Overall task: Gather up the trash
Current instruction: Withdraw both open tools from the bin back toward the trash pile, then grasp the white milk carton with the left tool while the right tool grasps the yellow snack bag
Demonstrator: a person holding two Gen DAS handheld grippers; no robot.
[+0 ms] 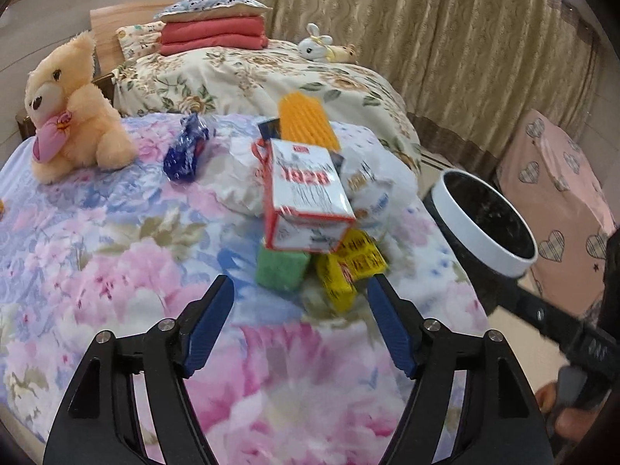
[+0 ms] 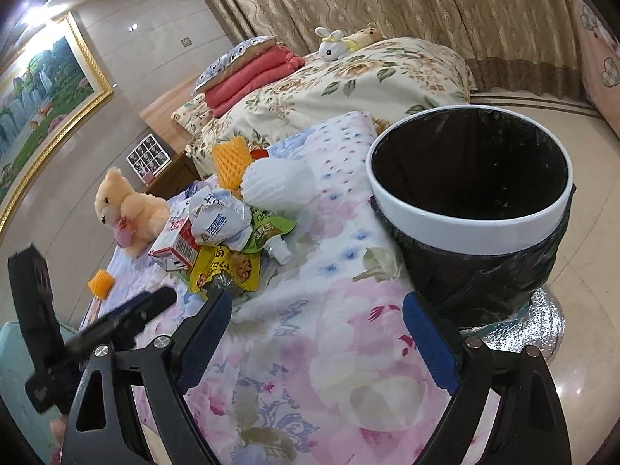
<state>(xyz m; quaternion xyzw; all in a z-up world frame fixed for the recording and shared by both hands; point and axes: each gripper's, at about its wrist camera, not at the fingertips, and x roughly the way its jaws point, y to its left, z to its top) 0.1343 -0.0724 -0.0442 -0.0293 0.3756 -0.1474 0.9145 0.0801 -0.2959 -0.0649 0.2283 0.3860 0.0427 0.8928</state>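
Left gripper (image 1: 300, 286) wide open, empty. Red-white cardboard carton (image 1: 306, 201) atop trash pile at 12 o'clock, long axis running away. Right gripper (image 2: 316, 310) open, empty; black-lined white-rimmed bin (image 2: 471, 209) at 1 o'clock. Left nearer pile.

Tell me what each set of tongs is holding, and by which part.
Nothing is held. The left tongs stand open short of the trash pile; the right tongs are open over the bedspread.
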